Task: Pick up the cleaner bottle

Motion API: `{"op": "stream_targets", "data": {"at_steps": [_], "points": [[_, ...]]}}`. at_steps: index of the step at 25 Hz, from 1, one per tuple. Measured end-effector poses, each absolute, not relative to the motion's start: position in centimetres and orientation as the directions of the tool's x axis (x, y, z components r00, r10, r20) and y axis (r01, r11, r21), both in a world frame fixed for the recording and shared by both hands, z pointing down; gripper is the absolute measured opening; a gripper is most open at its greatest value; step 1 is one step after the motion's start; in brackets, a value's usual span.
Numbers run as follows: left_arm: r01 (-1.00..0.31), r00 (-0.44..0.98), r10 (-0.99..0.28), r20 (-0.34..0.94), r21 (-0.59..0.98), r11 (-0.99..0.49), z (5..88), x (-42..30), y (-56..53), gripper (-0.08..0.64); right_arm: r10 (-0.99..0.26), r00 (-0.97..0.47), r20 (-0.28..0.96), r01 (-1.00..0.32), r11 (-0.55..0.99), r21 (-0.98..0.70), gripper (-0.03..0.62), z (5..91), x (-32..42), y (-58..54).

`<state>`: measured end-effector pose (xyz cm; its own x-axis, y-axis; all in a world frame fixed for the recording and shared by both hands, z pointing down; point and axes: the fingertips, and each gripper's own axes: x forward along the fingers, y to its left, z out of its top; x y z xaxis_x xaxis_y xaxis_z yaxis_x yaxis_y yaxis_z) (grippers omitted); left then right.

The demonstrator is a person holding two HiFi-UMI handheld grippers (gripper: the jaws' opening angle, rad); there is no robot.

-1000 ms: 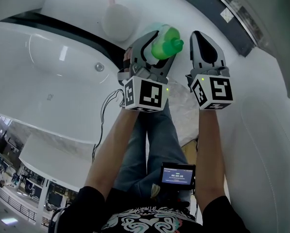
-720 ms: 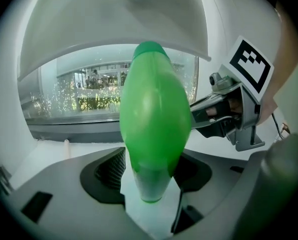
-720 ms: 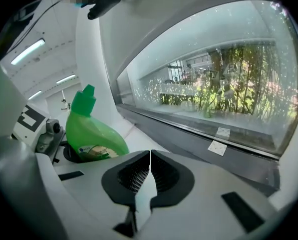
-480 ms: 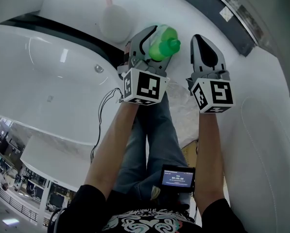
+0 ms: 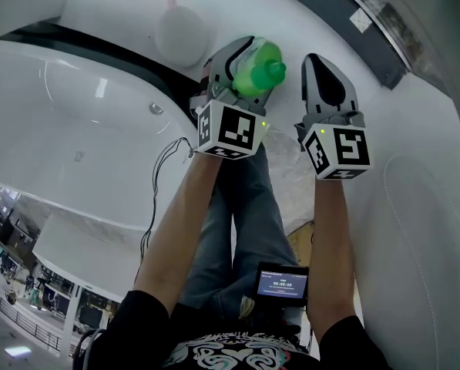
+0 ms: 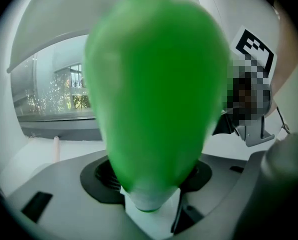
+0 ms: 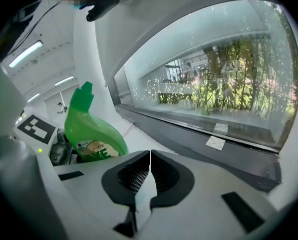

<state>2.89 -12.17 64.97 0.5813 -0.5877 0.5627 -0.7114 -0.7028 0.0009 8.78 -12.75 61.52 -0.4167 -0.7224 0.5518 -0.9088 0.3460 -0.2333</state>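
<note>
Green plastic of the cleaner bottle [image 5: 260, 64] is gripped between the jaws of the left gripper [image 5: 243, 58], at 12 o'clock, probably just off the white ledge [image 5: 291, 18]. It should be raised straight, without tilting. The jaws of the right gripper [image 5: 316, 62], at 1 o'clock, are closed on nothing. A round white object [image 5: 181, 28] at 11 o'clock and the bathtub [image 5: 68, 122] at 9 o'clock should be avoided.

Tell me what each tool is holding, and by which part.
The left tool grips the bottle by its body, below the cap. The right tool is shut and holds nothing.
</note>
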Motion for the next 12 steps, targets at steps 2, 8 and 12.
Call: {"op": "stream_targets", "data": {"at_steps": [2,8,12], "points": [[-0.704,0.584,-0.58,0.568,-0.003,-0.711,65.3,3.1,-12.0,0.255,-0.723,-0.417,0.551,-0.909,0.344,-0.236,0.029,61.7,8.8,-12.8],[-0.709,0.581,-0.566,0.585,0.024,-0.704,66.3,2.6,-12.2,0.218,-0.712,-0.424,0.559,-0.905,0.352,-0.238,0.029,62.4,8.7,-12.8],[-0.71,0.597,-0.548,0.586,0.068,-0.701,66.5,2.4,-12.3,0.216,-0.706,-0.427,0.565,-0.904,0.358,-0.235,0.029,62.7,8.6,-13.0]]}}
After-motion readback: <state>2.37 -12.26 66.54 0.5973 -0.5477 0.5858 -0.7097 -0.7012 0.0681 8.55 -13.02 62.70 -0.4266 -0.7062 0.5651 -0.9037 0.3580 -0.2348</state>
